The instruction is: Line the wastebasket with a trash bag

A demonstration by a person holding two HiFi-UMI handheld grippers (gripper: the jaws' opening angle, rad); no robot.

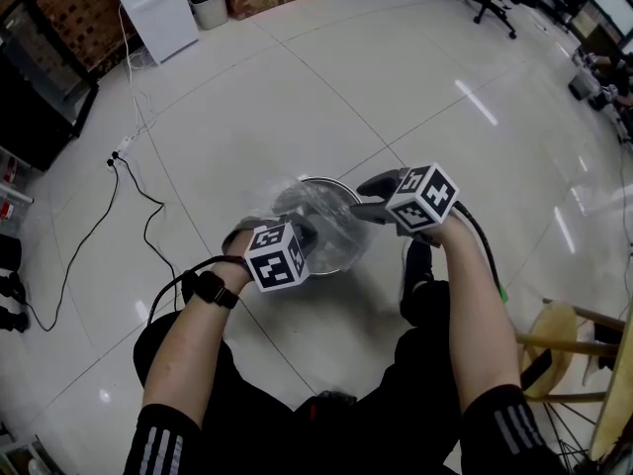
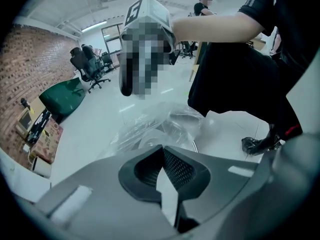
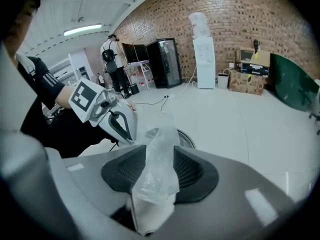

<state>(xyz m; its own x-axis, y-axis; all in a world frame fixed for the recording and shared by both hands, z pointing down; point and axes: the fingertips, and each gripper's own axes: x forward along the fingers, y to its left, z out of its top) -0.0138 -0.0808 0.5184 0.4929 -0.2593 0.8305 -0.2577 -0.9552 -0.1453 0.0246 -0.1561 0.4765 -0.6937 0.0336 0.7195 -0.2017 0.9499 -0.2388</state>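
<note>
Trash bag point(image 1: 318, 228): thin clear film, crinkled and glossy, bunched over the mouth of the wastebasket point(image 1: 331, 183). Part of it is raised in loose folds above the rim. The wastebasket is round with a bright metal rim and stands upright on the floor point(image 1: 297, 87), just ahead of the person's knees and well out from the wall edge of the floor.

Right gripper point(image 3: 159, 151): jaws stand apart. A wrinkled strip of the bag film runs up through the gap between the dark ribbed pads and drapes loose, not pressed by them. From the head view this gripper sits at the right side of the rim, above it.

Left gripper point(image 2: 161, 149): jaw tips together, mesh-textured pads meeting at the point. The bag film lies directly beyond the tips. Cannot tell whether any film is caught between them. In the right gripper view its tip is against the bag at the near-left side of the basket.

Each gripper carries a cube with black-and-white square markers point(image 1: 277, 256).

Surroundings: the floor is white glossy tile with grey joints and light glare. A thin black cable point(image 1: 138, 194) snakes across it to the left. A wooden stool point(image 1: 566, 349) stands at the right. The red brick wall point(image 3: 240, 14) is far off, with a white water dispenser point(image 3: 202, 59) and a cardboard box point(image 3: 247, 83) at its foot.
</note>
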